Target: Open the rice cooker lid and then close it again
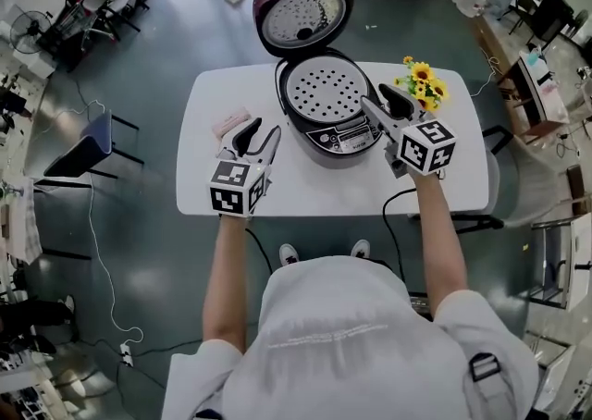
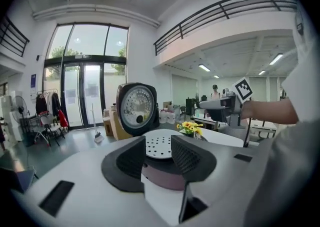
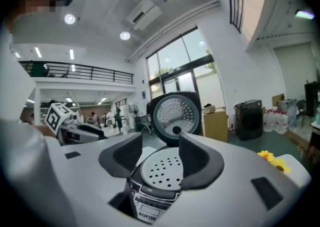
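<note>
Half is done: the lid [image 1: 303, 16] stands open on the cooker [image 1: 331, 104] at the bench's [image 1: 305, 189] far edge, closing remains, while the left tool [image 1: 264, 129] and the wider right tool [image 1: 377, 96] gape empty.

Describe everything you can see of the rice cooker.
The rice cooker is round, with a dark maroon shell and a grey control panel with a display at its front. Its lid stands open, hinged up at the back, showing a silvery inner plate. A pale perforated tray covers the pot's mouth. It stands upright on the white table, toward the far edge, beside yellow flowers.
</note>
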`<control>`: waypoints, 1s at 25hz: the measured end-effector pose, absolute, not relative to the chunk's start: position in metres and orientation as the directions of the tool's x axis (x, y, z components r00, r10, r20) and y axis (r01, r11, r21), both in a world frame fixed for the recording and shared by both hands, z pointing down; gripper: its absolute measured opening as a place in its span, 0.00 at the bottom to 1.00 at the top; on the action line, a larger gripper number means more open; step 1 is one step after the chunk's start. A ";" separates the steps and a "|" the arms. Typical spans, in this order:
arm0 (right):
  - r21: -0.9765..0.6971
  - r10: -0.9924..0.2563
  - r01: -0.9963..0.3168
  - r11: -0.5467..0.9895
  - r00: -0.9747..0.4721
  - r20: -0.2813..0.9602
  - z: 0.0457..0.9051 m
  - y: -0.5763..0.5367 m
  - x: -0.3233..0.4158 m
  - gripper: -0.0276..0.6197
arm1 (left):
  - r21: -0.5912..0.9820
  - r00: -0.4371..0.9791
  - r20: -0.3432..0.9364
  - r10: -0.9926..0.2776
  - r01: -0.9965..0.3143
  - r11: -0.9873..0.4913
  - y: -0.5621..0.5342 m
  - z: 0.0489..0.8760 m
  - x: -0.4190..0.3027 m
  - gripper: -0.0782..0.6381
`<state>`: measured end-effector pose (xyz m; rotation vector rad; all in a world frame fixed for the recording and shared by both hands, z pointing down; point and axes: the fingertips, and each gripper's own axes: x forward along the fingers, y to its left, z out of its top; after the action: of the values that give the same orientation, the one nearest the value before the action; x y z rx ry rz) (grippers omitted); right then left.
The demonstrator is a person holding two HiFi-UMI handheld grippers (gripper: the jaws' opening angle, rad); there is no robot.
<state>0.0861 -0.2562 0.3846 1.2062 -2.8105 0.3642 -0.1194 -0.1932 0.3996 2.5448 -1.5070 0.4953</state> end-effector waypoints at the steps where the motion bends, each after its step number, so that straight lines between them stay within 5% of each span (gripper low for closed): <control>1: -0.197 -0.737 -0.746 0.636 -0.663 0.130 0.376 -0.260 0.094 0.40 | -0.061 0.433 0.327 -0.840 -0.877 -0.476 -0.195 0.390 -0.119 0.35; 9: -0.133 -0.743 -0.742 0.657 -0.667 0.057 0.346 -0.256 0.113 0.40 | -0.079 0.421 0.250 -0.872 -0.889 -0.452 -0.197 0.364 -0.101 0.34; 25: -0.091 -0.688 -0.688 0.720 -0.725 0.039 0.342 -0.259 0.163 0.38 | -0.193 0.318 0.309 -0.896 -0.902 -0.386 -0.198 0.348 -0.055 0.34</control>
<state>0.1634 -0.2588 0.3420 1.1646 -2.9111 0.1547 -0.0553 -0.1976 0.3482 2.5379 -1.7319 0.5793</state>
